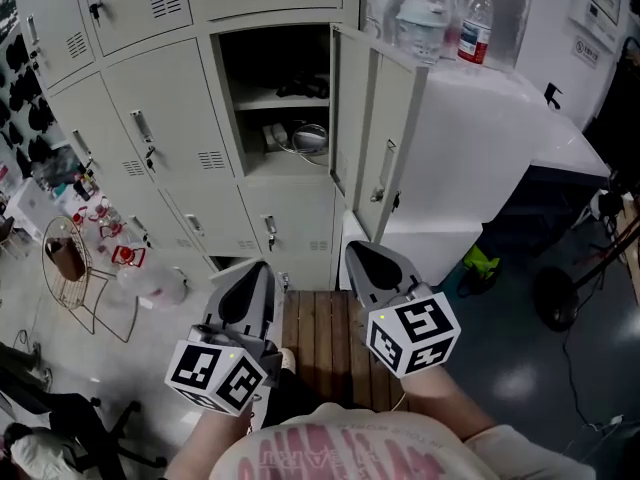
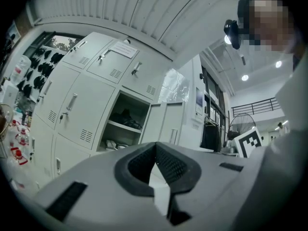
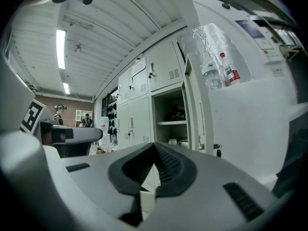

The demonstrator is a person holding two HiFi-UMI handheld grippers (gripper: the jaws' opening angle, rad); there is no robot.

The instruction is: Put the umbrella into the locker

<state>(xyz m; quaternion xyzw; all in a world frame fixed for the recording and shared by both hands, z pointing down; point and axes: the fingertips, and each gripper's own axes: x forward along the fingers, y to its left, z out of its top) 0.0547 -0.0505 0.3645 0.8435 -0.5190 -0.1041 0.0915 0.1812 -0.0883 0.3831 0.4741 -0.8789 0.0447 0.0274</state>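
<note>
Two empty grippers are held pressed together, the left gripper (image 1: 262, 268) and the right gripper (image 1: 353, 250), with the open locker (image 1: 232, 88) ahead. No umbrella is seen anywhere. The door (image 1: 352, 118) beyond the right gripper could be knocked shut.

The lockers (image 1: 170, 108) looked like smooth, pale painted sheet metal with a matt finish; their handles (image 1: 141, 128) were shinier bare metal. The left claw (image 1: 262, 266) and right claw (image 1: 352, 249) had matt grey plastic shells and dark, ribbed, rubbery-looking pads (image 2: 171, 165). The slatted platform (image 1: 320, 333) looked wooden, the floor (image 1: 520, 373) glossy. The bottle (image 1: 476, 23) was clear plastic.
</note>
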